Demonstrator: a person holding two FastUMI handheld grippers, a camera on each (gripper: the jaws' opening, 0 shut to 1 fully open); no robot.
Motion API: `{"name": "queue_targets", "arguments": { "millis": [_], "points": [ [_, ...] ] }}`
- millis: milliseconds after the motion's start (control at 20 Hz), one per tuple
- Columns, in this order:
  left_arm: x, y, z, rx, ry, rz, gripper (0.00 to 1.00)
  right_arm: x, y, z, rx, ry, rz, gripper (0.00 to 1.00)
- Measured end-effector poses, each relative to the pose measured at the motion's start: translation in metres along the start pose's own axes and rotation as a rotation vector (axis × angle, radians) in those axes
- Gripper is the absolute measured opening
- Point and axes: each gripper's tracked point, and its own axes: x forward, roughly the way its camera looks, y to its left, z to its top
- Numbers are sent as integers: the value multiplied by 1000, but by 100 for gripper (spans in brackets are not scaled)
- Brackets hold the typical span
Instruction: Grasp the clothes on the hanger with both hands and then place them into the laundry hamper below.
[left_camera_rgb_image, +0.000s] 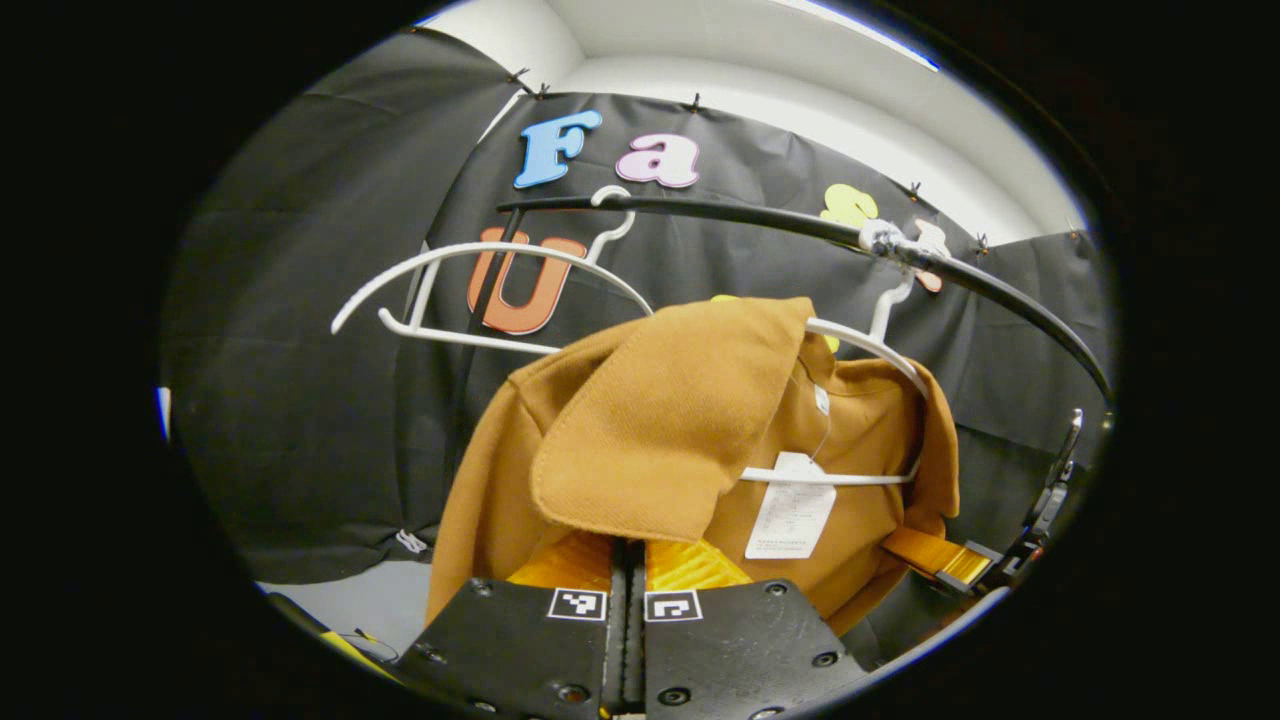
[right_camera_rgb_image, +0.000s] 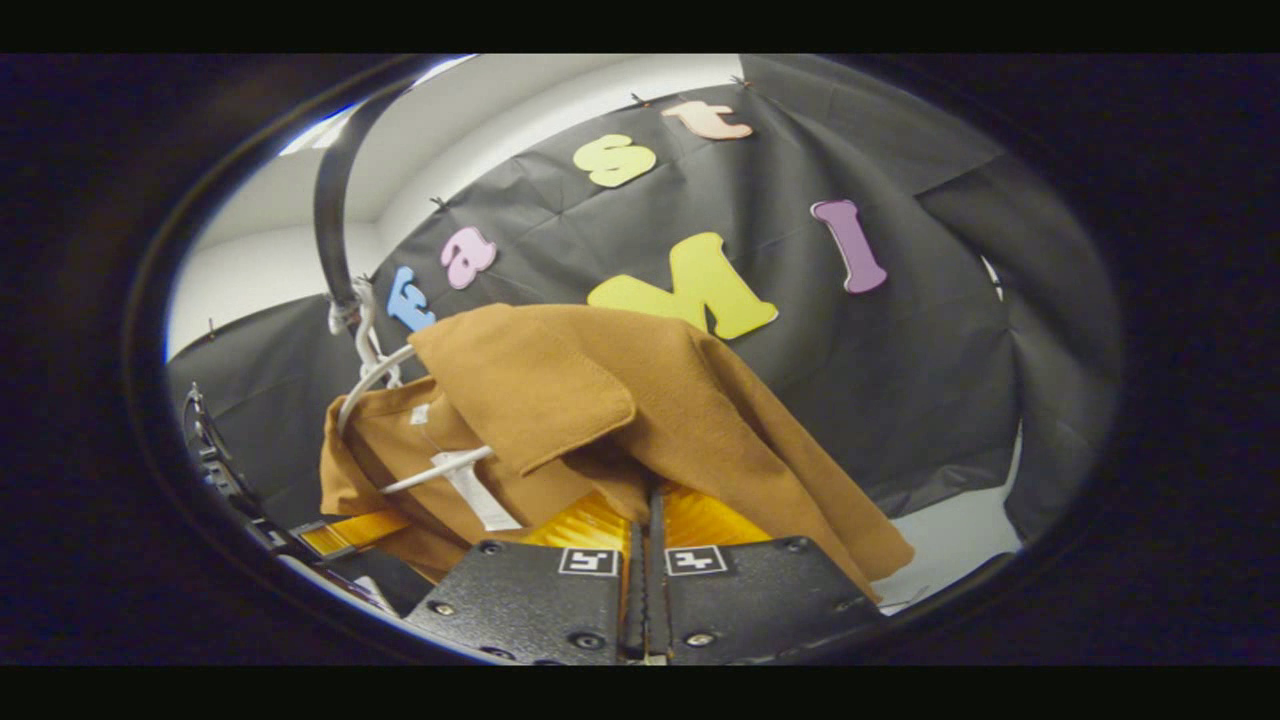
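Both grippers sit low against the brown jacket (left_camera_rgb_image: 640, 430). We see the left gripper (left_camera_rgb_image: 628, 560) with its orange fingers drawn together and the jacket's hem reaching down to their tips; the right gripper (right_camera_rgb_image: 648, 525) looks the same in its own view. Cloth seems pinched in each, though the hem covers the fingertips, so we cannot be sure.

We find the jacket on a white hanger (left_camera_rgb_image: 850, 400) hooked over the black rail (left_camera_rgb_image: 760, 218), collar side up and body falling downward, its long axis vertical. One lapel is flipped outward, and a white tag (left_camera_rgb_image: 790, 515) dangles inside the open front. An empty hanger (left_camera_rgb_image: 480, 290) hangs just beside it on the same rail. Black cloth wall (left_camera_rgb_image: 320, 400) closes in behind and to the sides. Open room lies below the hem, where pale floor (right_camera_rgb_image: 955, 535) shows.
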Motion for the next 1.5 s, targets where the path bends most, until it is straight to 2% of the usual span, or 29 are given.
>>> {"name": "queue_targets", "arguments": {
  "millis": [200, 300, 450, 600, 750, 800, 1050, 1250, 1300, 1500],
  "points": [
    [-14, -8, 9, 22, -23, -51, 0, -17, 0, 15, 55, -36, 48, 4],
    [-23, -11, 19, 19, -55, -61, 0, -20, -6, 25, 95, -70, 39, 4],
    [-24, -4, 31, 17, -72, -42, 0, -21, -16, 42, 154, -105, 40, 4],
    [-22, 6, 41, -14, -81, -21, 0, -16, -20, 57, 157, -118, 31, 3],
    [-22, 13, 55, -18, -93, -19, 0, -13, -18, 70, 164, -124, 53, 2],
    [-24, 17, 60, -19, -102, -9, 12, -12, -17, 73, 176, -125, 59, 4],
    [-19, 24, 85, -18, -132, 9, 11, -5, -23, 96, 231, -146, 82, 2],
    [-12, 27, 87, -15, -131, 2, 11, 0, -22, 112, 252, -162, 102, 4],
    [-13, 31, 90, -19, -141, 5, 0, 3, -23, 115, 253, -164, 107, 4],
    [-10, 40, 99, -46, -143, 12, 1, 11, -22, 132, 286, -173, 131, 3]
  ]
}}
